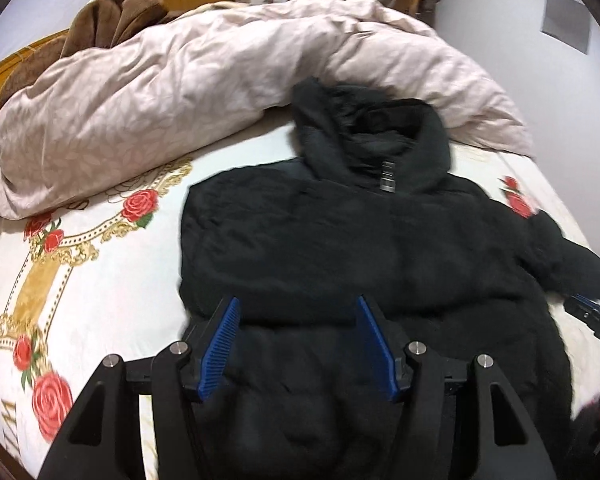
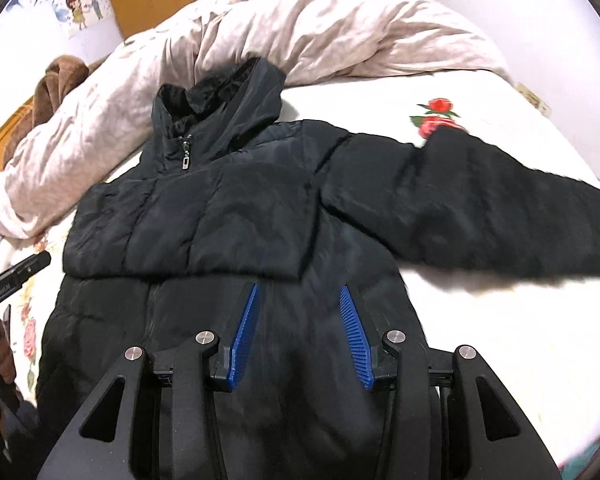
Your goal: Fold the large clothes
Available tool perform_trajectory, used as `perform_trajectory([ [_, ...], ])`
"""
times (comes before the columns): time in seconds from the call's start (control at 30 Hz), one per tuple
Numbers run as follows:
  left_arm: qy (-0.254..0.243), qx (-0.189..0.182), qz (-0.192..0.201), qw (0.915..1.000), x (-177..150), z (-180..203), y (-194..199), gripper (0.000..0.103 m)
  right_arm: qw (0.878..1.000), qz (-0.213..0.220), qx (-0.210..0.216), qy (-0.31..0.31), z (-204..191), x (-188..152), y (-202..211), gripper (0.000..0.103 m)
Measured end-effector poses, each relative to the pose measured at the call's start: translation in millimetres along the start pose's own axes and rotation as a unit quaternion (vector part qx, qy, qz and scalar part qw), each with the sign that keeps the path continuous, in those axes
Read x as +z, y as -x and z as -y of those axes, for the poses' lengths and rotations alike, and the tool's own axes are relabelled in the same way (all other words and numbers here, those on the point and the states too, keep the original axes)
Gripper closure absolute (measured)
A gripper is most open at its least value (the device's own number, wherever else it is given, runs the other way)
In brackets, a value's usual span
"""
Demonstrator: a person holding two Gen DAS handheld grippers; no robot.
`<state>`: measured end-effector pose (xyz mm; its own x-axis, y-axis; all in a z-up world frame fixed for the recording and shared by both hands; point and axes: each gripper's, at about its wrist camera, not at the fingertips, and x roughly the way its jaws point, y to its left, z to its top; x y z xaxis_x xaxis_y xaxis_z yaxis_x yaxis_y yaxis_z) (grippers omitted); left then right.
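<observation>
Left wrist view: black jacket (image 1: pixel 340 240) lies flat on the bed (image 1: pixel 100 300), hood toward the pink duvet (image 1: pixel 180 80).
Left gripper (image 1: pixel 298 312): jaws released, above the jacket's lower front, gripping nothing.
Right gripper (image 2: pixel 300 300): jaws released, empty, over the jacket (image 2: pixel 220 208).
Sleeves: one folded across the chest, the other (image 2: pixel 480 216) spread sideways.

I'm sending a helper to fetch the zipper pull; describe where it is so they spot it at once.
On the rose-printed bed sheet lies a black puffer jacket, hood toward the crumpled pink duvet. At its collar, just below the hood, hangs the zipper pull, the only silvery metal piece on the dark fabric.
</observation>
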<state>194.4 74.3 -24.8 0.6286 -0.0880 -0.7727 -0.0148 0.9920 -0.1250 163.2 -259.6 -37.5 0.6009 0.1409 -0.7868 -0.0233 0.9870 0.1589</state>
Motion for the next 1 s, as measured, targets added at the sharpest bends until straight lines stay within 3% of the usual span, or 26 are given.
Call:
perform_trajectory([
  [0.4, -0.020, -0.047, 0.006, 0.9987, -39, 59, 73, 0.040, 0.999, 0.024, -0.005, -0.036, 30, -52, 79, 0.054],
  [0.6, -0.027, -0.052, -0.001, 0.9983, -37, 76, 71, 0.036, 0.997, 0.036, -0.007, -0.075, 57, -54, 88, 0.044],
  [1.0, -0.045, -0.053, -0.013, 0.9975, -6, 109, 17, 0.035, 0.983, 0.038, -0.045, -0.174, 155, -35, 58, 0.043],
])
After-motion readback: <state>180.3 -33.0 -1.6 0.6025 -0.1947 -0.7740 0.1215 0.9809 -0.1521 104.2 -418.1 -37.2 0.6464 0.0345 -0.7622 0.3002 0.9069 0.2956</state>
